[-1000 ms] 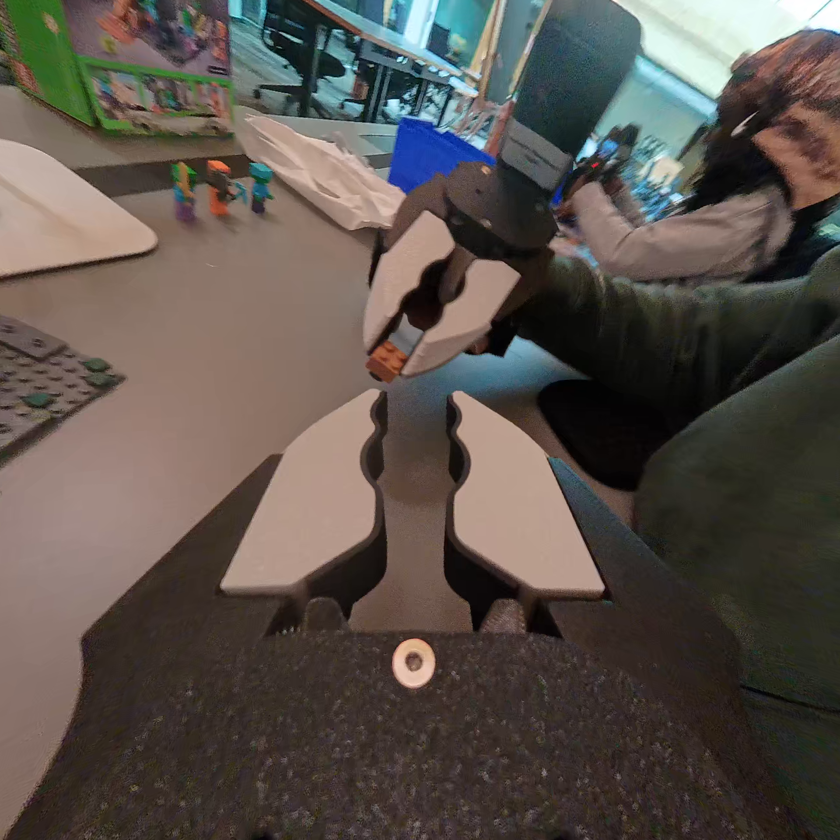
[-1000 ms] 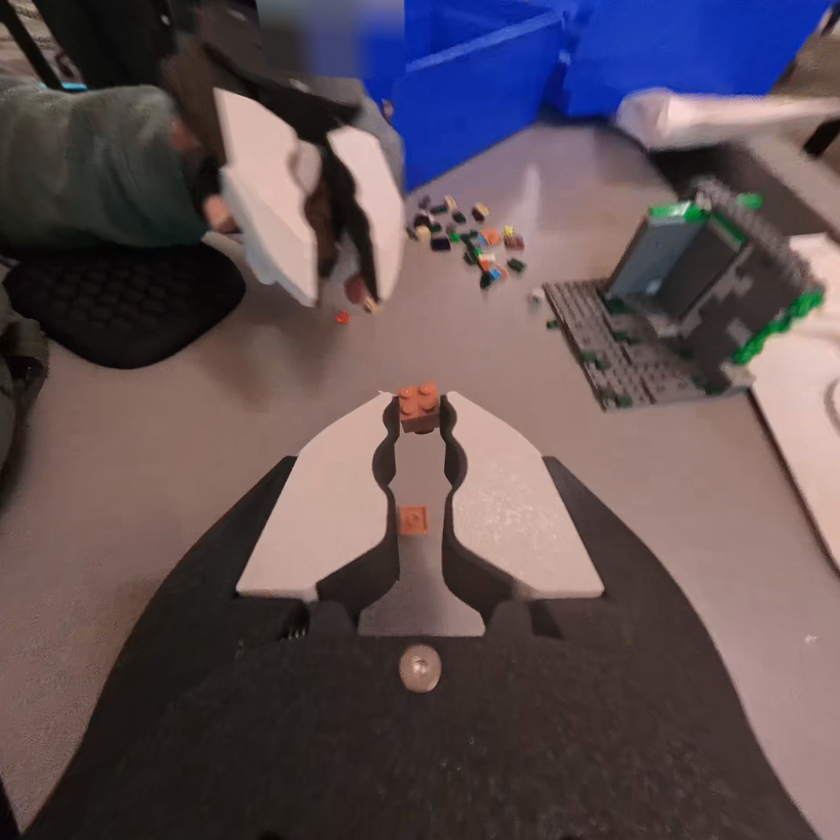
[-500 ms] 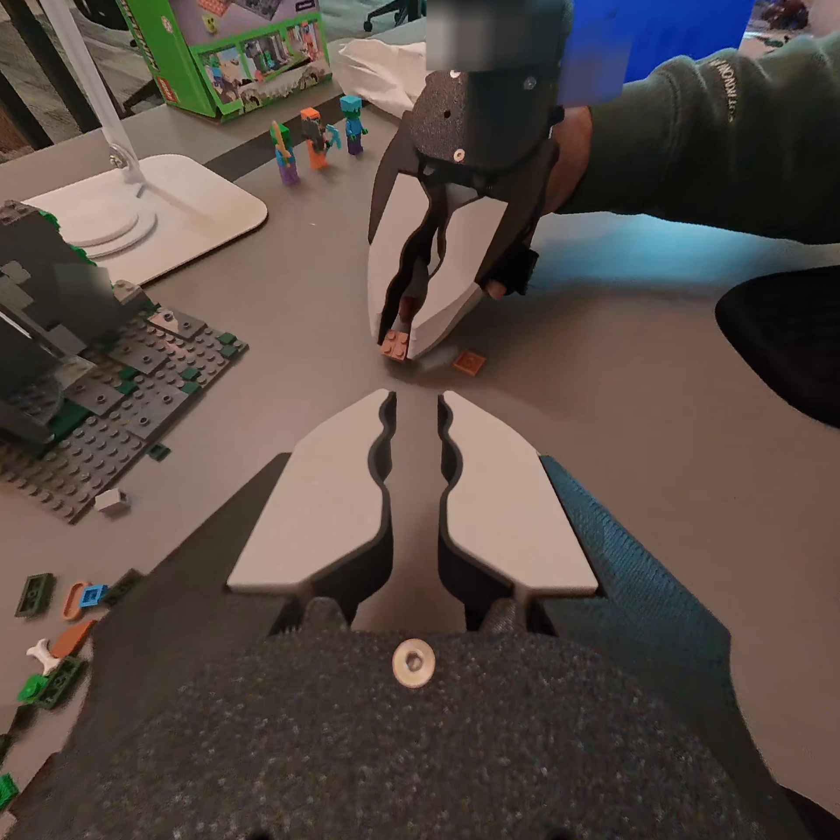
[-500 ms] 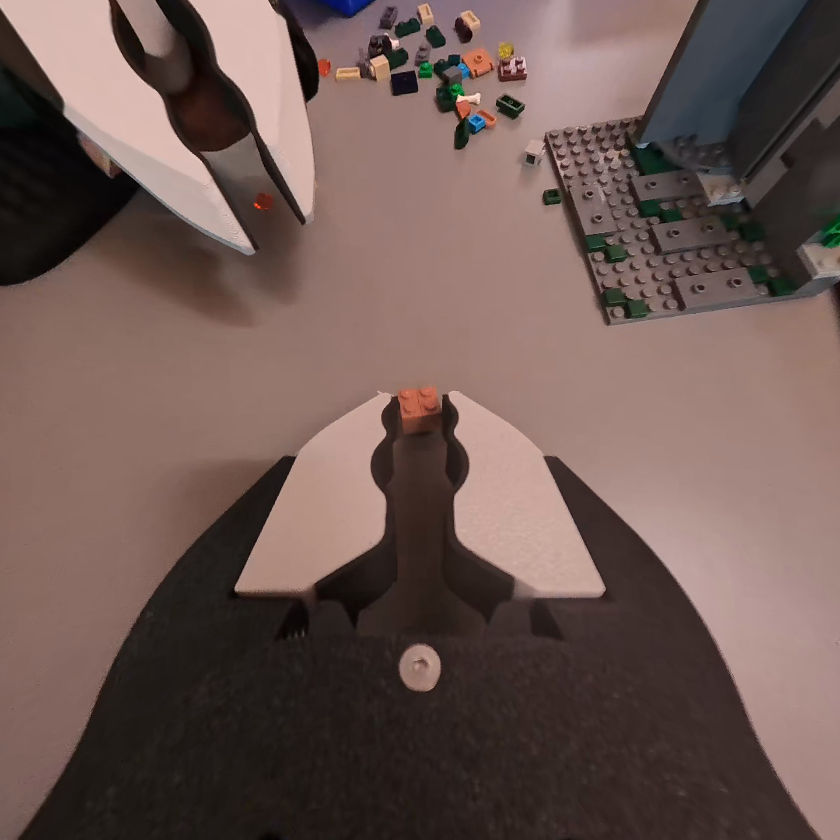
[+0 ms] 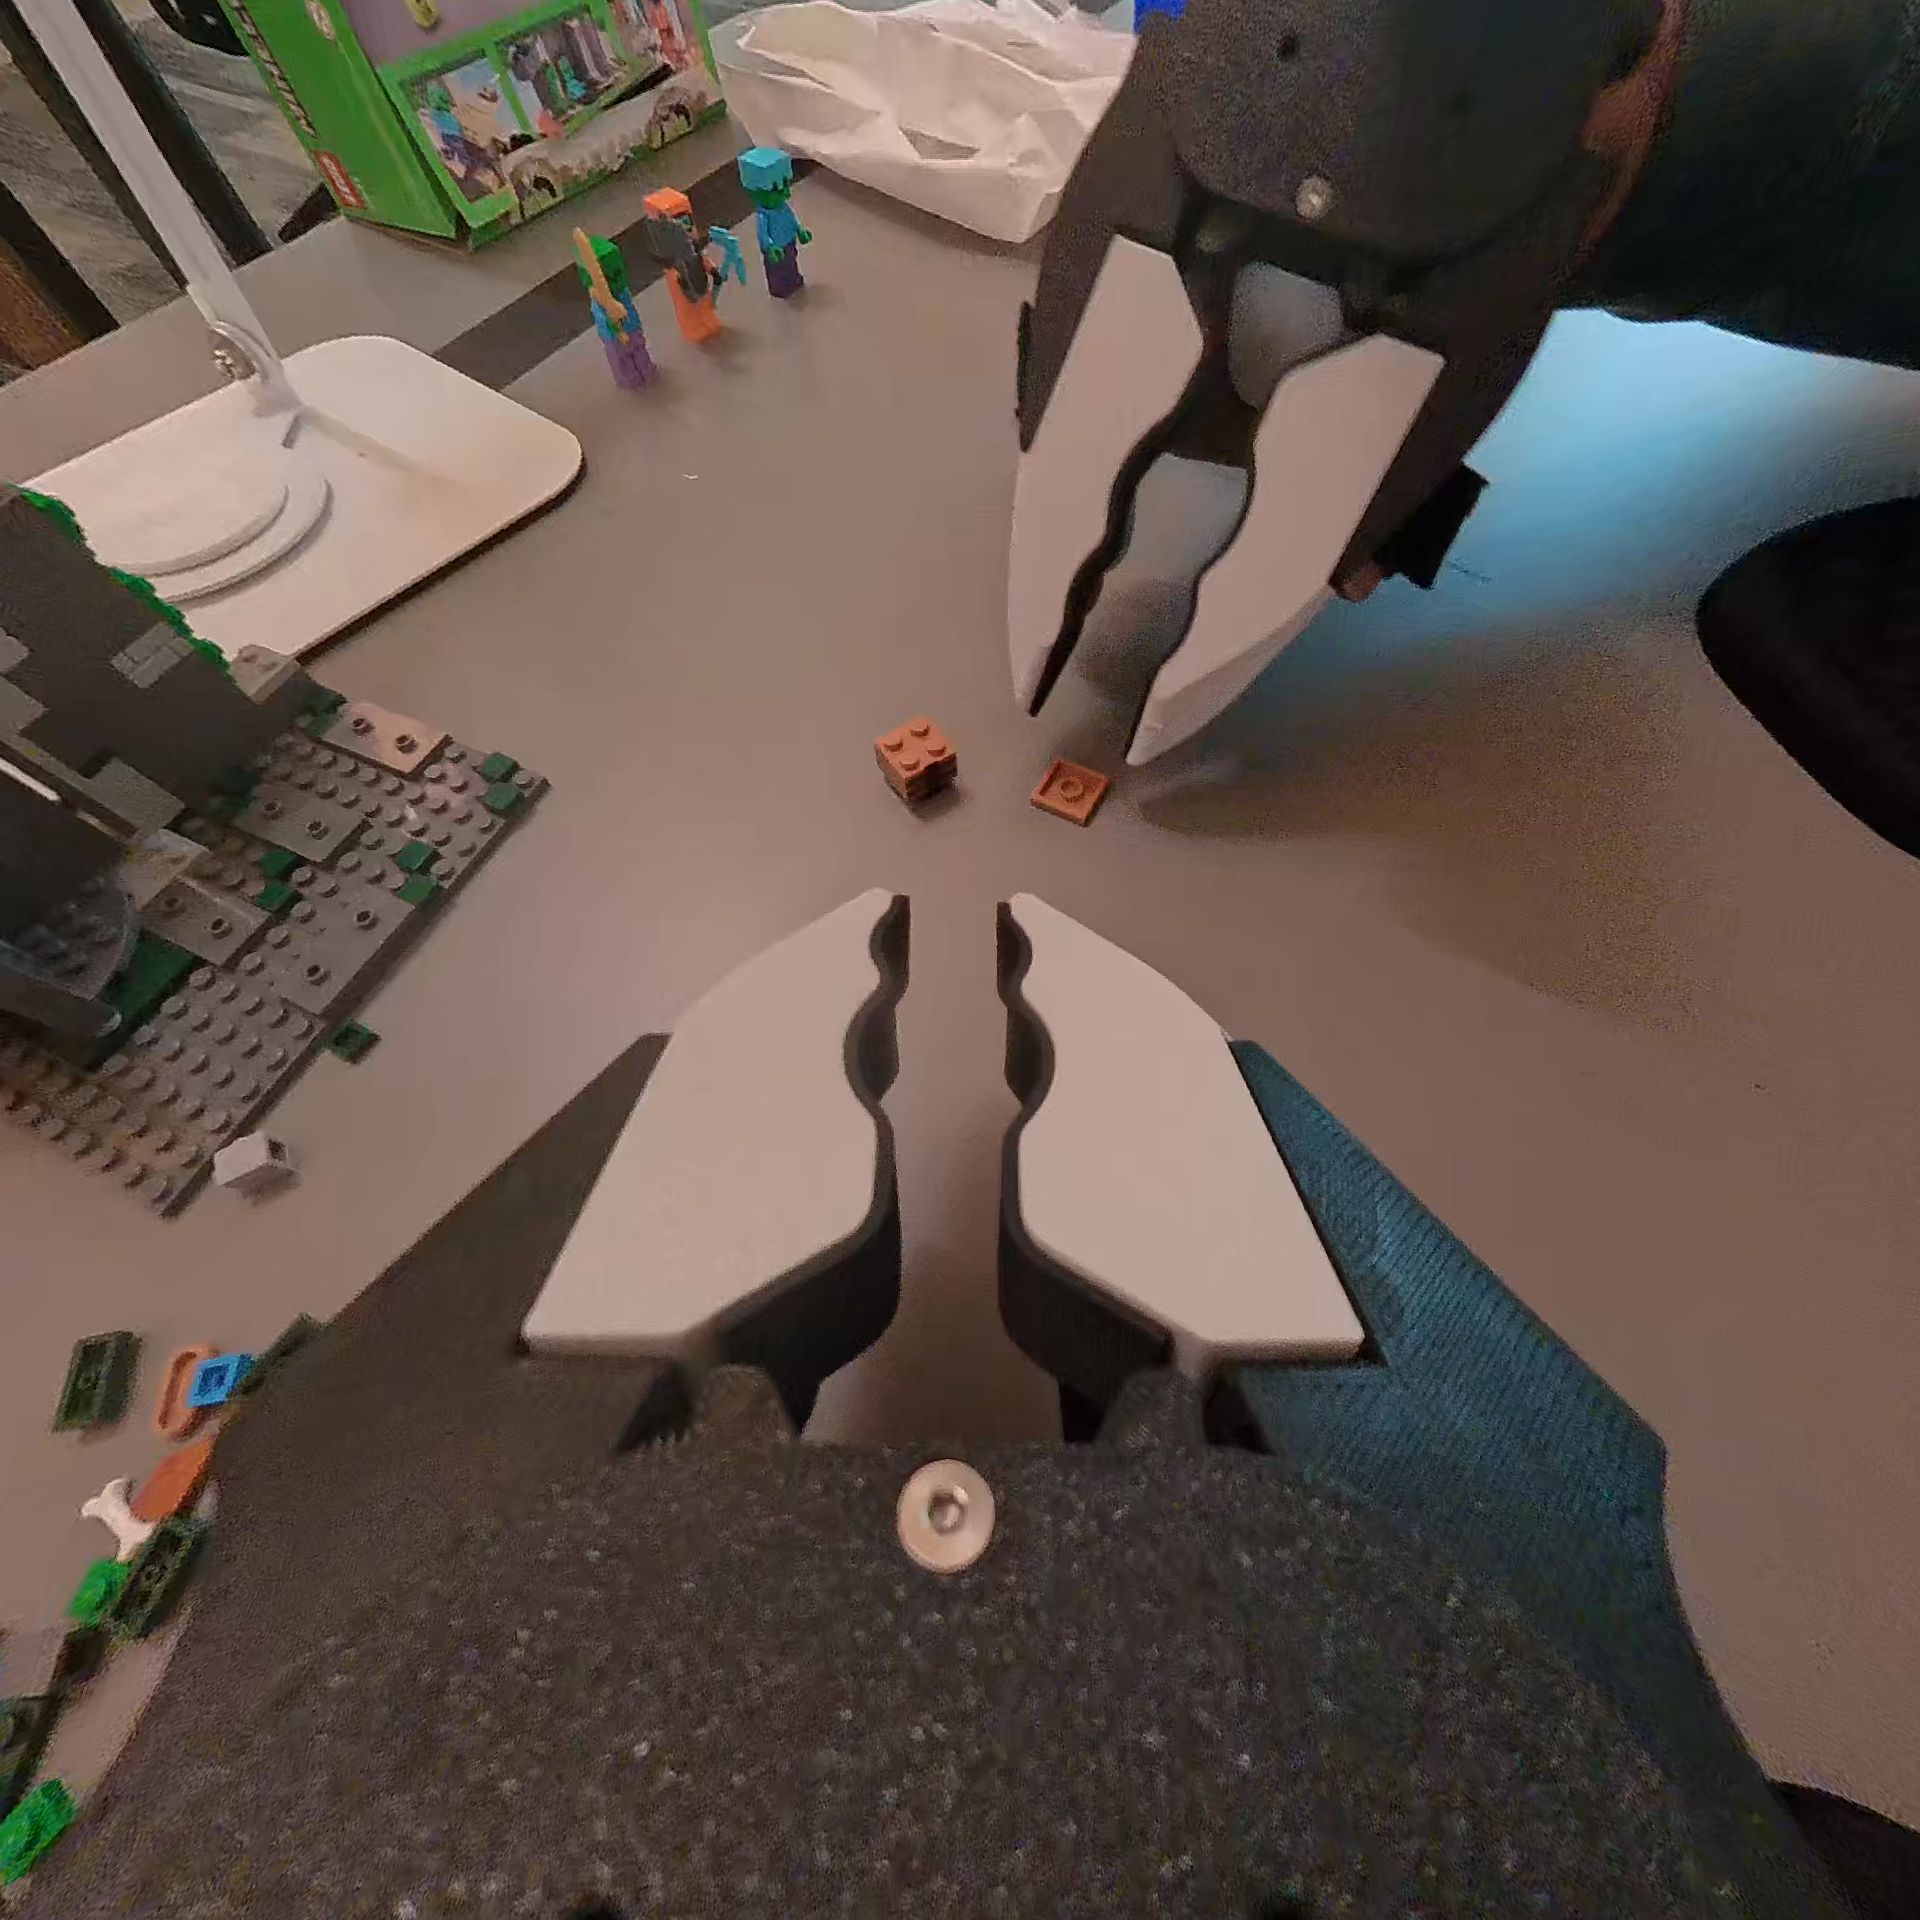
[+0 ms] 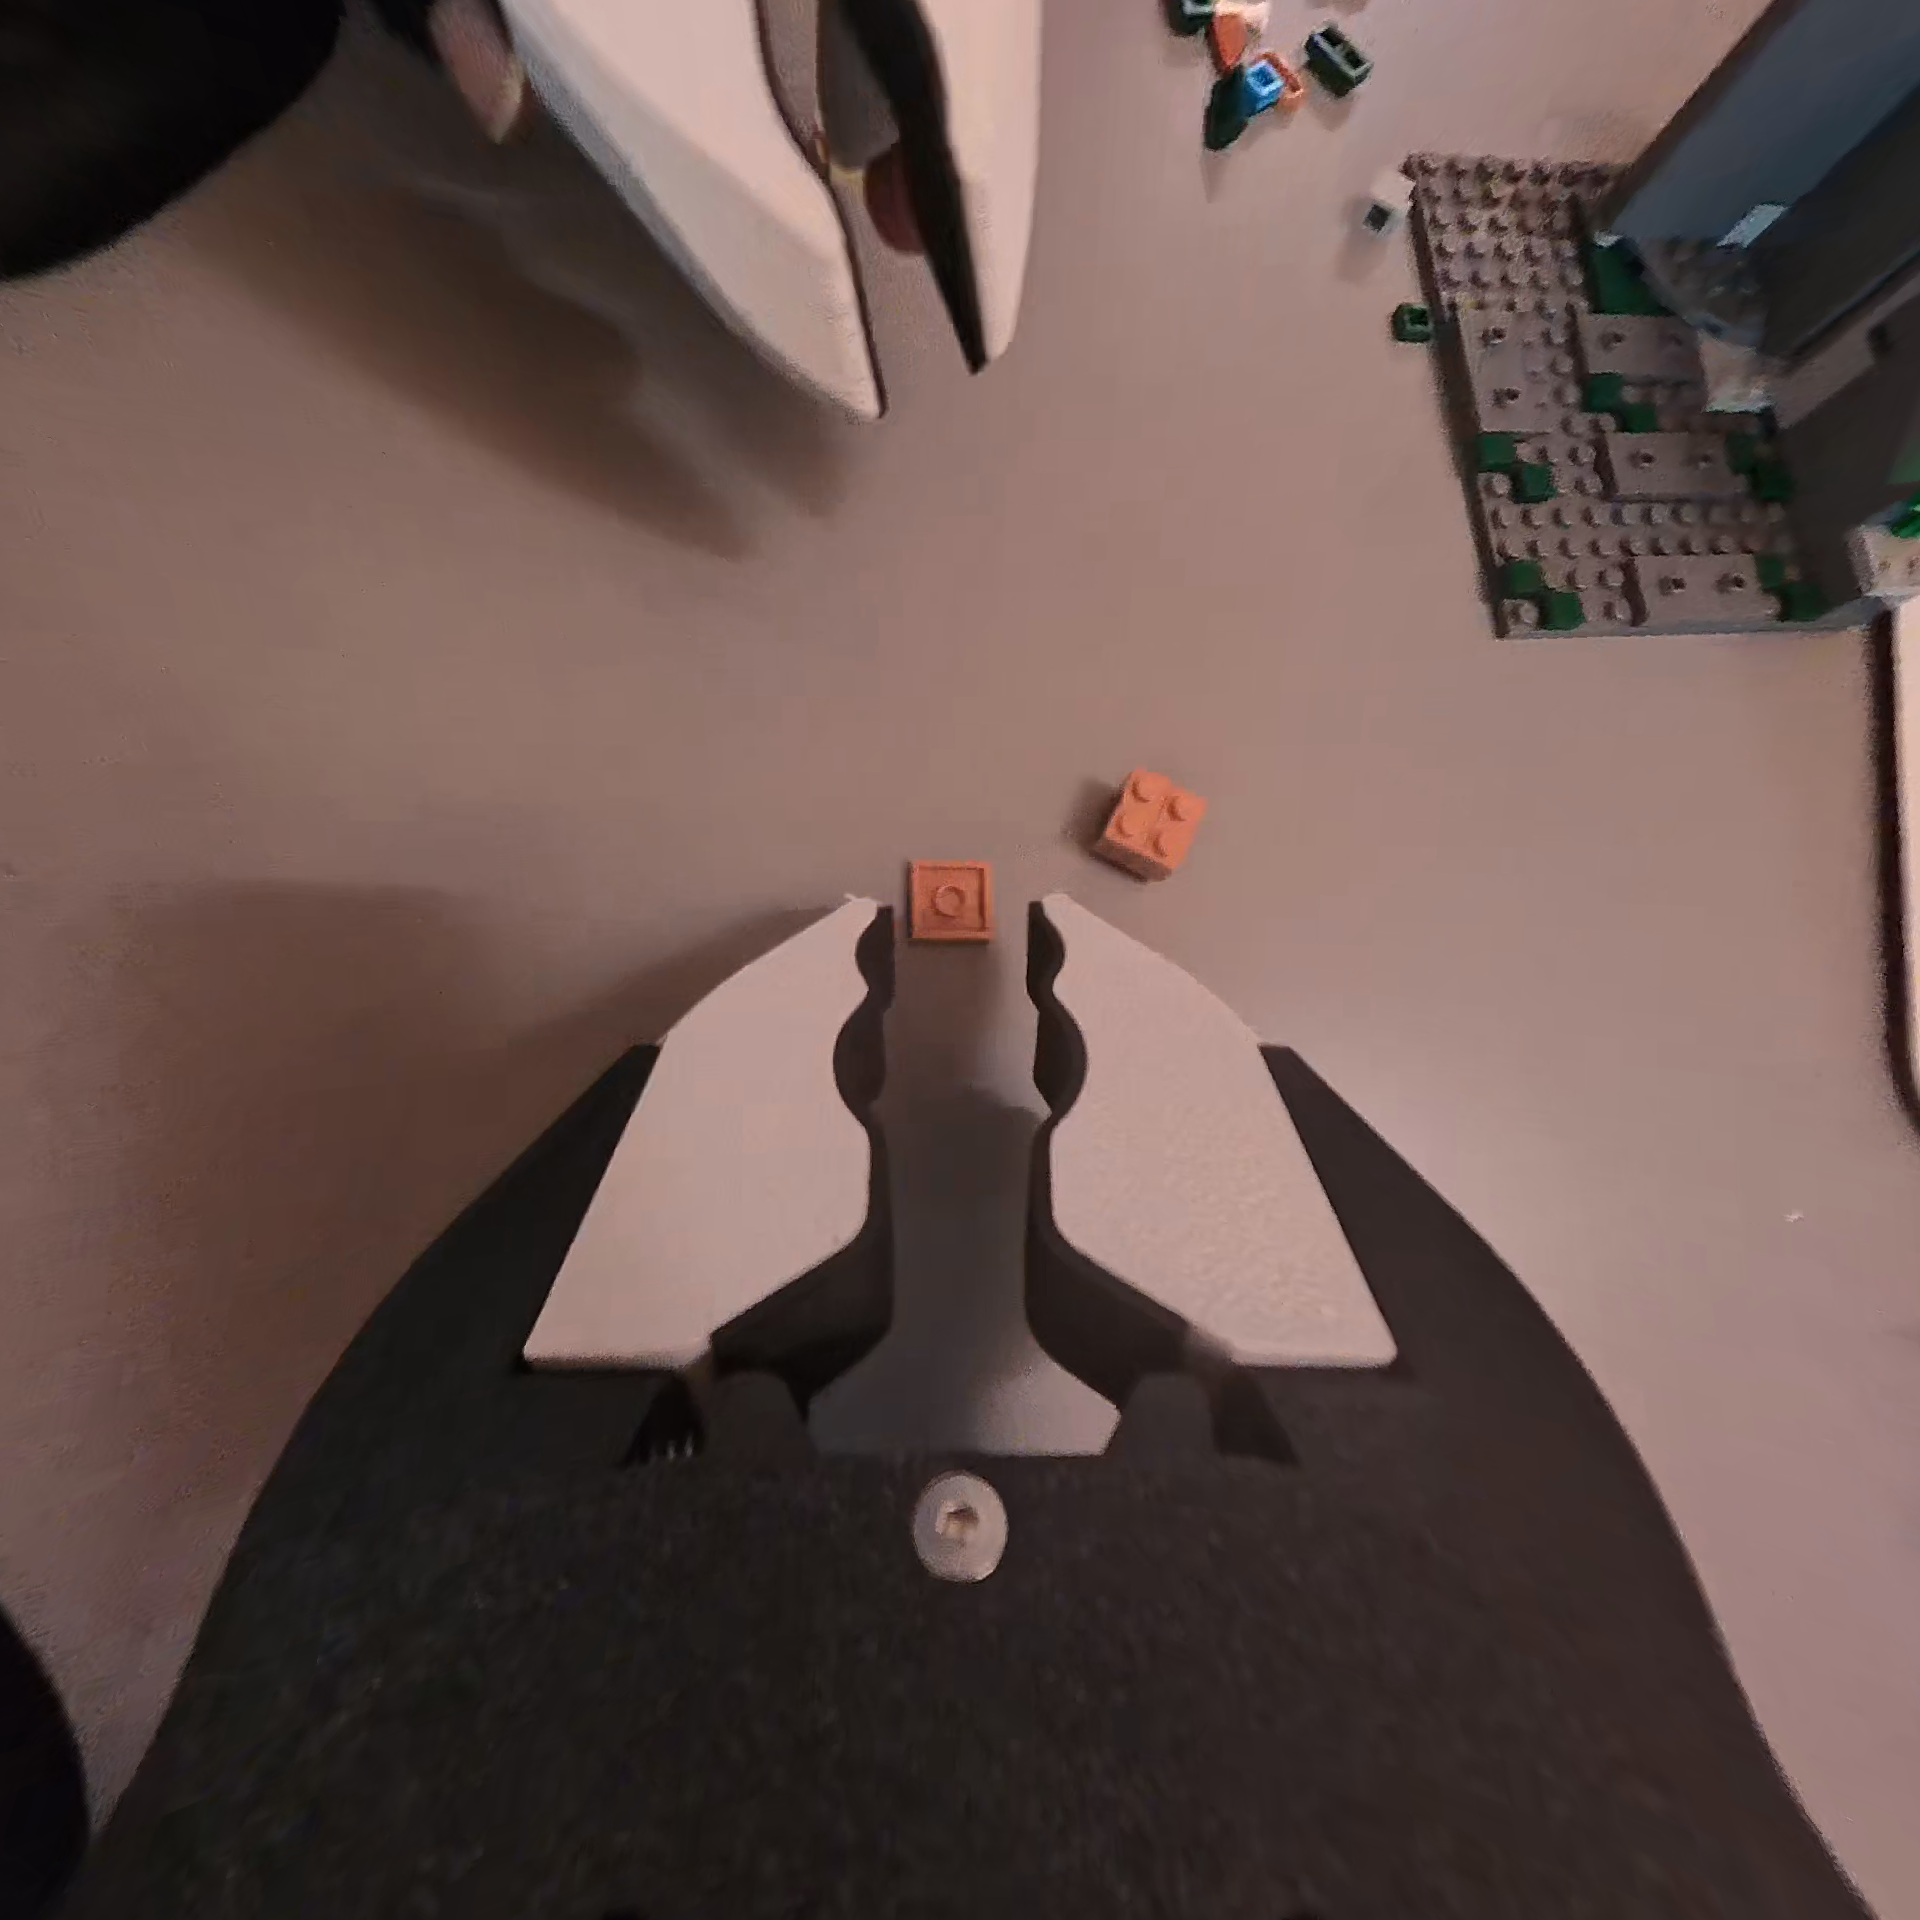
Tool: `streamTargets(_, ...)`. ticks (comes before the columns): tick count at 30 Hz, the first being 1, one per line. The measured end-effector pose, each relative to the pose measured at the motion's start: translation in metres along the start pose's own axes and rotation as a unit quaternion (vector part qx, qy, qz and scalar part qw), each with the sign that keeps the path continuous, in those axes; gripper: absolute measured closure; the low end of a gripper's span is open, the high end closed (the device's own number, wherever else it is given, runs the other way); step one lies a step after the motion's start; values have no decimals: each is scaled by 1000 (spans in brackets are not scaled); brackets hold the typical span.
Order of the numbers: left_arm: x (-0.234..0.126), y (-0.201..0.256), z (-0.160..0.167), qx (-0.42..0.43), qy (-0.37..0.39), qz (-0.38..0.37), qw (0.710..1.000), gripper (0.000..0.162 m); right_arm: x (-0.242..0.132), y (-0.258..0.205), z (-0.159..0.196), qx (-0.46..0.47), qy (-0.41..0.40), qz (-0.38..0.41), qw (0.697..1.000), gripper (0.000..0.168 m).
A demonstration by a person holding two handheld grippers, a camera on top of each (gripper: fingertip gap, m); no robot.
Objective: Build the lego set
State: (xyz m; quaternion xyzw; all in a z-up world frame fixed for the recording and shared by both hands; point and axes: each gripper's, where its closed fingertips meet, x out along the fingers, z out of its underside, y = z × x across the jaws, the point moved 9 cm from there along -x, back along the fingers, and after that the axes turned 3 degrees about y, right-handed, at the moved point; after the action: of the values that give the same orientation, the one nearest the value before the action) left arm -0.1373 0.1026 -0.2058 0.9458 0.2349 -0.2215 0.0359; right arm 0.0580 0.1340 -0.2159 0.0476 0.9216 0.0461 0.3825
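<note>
Right gripper [image 6: 961, 909] hangs parted and empty, tips straddling a flat square orange one-stud plate [image 6: 949, 901] on the grey table [image 6: 416, 727], likely lining up a pickup. Beside it sits a small stacked orange-brown brick [image 6: 1150, 824] (free-standing). Left gripper [image 5: 951, 904], slightly parted and empty, waits opposite.

Lighting: dim, warm indoor; soft shadows fall on the surface [image 5: 644, 644] under each tool. Cool blue cast upper right, left wrist view. Wide-angle bending at edges. Right wrist view slightly blurred.
</note>
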Motion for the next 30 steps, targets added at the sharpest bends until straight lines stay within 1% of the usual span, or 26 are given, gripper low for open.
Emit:
streamTargets(2,1,1,0,1,-1,4,1000,146,3,-7,2,-20,-7,19,1000,144)
streamTargets(5,3,4,1,7,-5,6,1000,147,7,-9,3,-25,-6,18,1000,147)
streamTargets(7,3,6,1,13,-7,7,1000,147,11,-7,3,-16,-4,8,1000,148)
streamTargets(9,4,8,1,22,-8,8,1000,147,13,-3,3,-7,-3,-3,1000,153)
streamTargets(15,7,14,2,51,-15,18,998,149,15,4,-3,-25,-35,-27,999,157)
streamTargets(20,8,25,0,100,-3,39,994,148,9,-1,-11,57,34,-86,994,168)
streamTargets(23,10,29,1,128,-12,37,991,149,4,0,-9,64,34,-66,995,168)
streamTargets(26,12,30,3,132,-20,39,990,149,-4,7,-2,48,15,-20,999,163)
streamTargets(27,12,30,3,131,-19,39,990,149,-6,10,2,45,1,-7,999,153)
streamTargets(30,12,30,3,132,-22,36,990,150,-10,16,10,38,-26,18,999,144)
